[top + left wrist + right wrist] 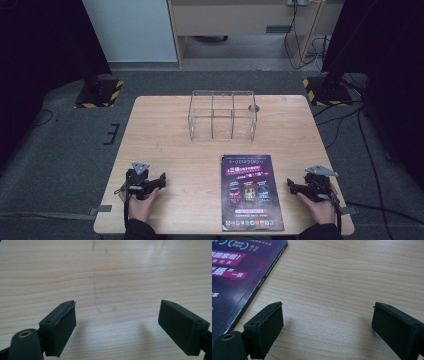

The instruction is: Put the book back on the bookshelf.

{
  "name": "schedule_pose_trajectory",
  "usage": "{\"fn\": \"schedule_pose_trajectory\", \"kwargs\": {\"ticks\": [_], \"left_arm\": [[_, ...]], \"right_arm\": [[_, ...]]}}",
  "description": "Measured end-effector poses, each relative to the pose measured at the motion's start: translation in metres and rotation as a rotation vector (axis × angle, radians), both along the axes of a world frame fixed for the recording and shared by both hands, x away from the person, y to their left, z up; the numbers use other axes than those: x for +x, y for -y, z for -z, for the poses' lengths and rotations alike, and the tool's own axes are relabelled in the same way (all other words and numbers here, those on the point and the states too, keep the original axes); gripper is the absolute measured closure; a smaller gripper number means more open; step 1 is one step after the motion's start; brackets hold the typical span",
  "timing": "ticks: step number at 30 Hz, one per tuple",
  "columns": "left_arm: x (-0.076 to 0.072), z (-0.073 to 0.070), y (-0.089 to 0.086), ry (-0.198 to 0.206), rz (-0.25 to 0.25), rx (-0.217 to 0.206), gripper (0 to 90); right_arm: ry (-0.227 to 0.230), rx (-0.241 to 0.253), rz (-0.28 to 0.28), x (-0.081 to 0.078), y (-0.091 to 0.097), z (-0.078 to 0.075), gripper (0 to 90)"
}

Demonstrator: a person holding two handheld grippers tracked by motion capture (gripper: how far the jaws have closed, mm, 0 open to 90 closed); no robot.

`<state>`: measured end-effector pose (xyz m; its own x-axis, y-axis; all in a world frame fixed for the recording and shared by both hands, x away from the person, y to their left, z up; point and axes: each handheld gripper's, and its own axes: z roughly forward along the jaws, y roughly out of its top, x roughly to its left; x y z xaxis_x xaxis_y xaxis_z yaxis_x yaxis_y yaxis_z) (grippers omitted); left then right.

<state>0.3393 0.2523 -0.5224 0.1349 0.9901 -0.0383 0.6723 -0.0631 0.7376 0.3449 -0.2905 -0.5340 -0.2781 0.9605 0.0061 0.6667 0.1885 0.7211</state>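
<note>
A purple magazine (251,192) lies flat near the front edge of the wooden table (165,130), right of centre. Its spine and cover corner show in the right gripper view as the magazine (239,270) to the left of the jaws. My left gripper (159,181) rests on the table at the front left, held by a hand, jaws wide apart over bare wood (117,320). At the front right, my right gripper (291,186) sits just right of the magazine, open with nothing between its pads (325,327).
A clear plastic organiser (222,115) with several compartments stands at the back middle of the table. A small round hole (254,107) sits by its right side. Black stands with striped bases (97,94) flank the table, and cables (350,125) run over the floor.
</note>
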Motion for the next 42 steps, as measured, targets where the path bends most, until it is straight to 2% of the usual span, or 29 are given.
{"fn": "schedule_pose_trajectory", "kwargs": {"ticks": [2,6,7,8,10,18,24,33,37,42], "left_arm": [[-0.003,-0.004,0.004,0.016,0.02,-0.01,14.0],[-0.009,-0.009,0.015,0.048,0.048,-0.004,15.2],[-0.009,-0.009,0.015,0.048,0.048,-0.004,15.4],[-0.012,-0.012,0.019,0.064,0.056,-0.007,15.5],[-0.013,-0.014,0.023,0.069,0.066,-0.015,15.5],[-0.019,-0.019,0.037,0.091,0.089,-0.036,18.2],[-0.021,-0.021,0.046,0.098,0.118,-0.069,22.6],[-0.022,-0.026,0.063,0.107,0.158,-0.085,24.0],[-0.021,-0.028,0.068,0.111,0.163,-0.089,24.6],[-0.019,-0.034,0.074,0.117,0.17,-0.095,25.3]], "right_arm": [[0.006,0.021,0.012,-0.002,0.001,-0.004,10.3],[0.059,0.052,0.02,-0.008,0.003,-0.012,11.9],[0.059,0.052,0.02,-0.008,0.003,-0.012,11.9],[0.083,0.078,0.026,-0.009,0.003,-0.015,12.4],[0.091,0.098,0.022,-0.009,0.003,-0.017,12.5],[0.073,0.108,0.003,-0.007,-0.002,-0.017,12.5],[0.091,0.132,-0.008,-0.007,-0.004,-0.021,13.0],[0.118,0.145,-0.033,-0.005,-0.01,-0.025,12.4],[0.141,0.164,-0.044,-0.005,-0.013,-0.03,12.4],[0.15,0.169,-0.06,-0.003,-0.02,-0.037,12.3]]}}
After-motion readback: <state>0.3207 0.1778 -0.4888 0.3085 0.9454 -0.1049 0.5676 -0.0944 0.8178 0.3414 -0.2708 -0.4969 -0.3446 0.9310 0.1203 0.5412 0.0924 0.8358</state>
